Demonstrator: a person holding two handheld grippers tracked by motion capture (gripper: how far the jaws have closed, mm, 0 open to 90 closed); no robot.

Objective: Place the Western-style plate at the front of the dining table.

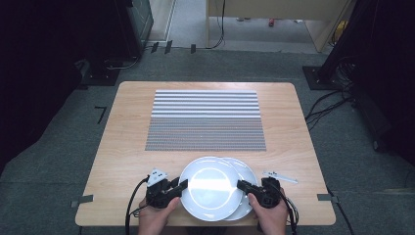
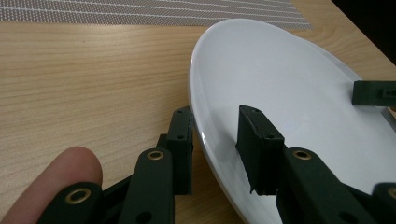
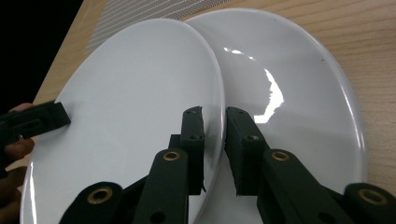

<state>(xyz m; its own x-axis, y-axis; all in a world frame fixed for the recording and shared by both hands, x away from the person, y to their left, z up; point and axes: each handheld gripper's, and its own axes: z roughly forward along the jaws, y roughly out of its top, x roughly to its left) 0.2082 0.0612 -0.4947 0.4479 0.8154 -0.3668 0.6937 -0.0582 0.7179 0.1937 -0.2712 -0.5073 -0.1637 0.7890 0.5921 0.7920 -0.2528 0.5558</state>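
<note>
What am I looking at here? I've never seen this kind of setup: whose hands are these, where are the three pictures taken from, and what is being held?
A person holds two hand-held tools with black jaws. The high view looks down on the light wooden table; each of the other views rides on one tool. On the table lie a grey striped woven placemat, a small white flat piece and two round white plates. The left gripper straddles the upper white plate at its rim, its jaws not closed on it. The right gripper clamps the opposite rim. The lower white plate lies beneath, offset.
</note>
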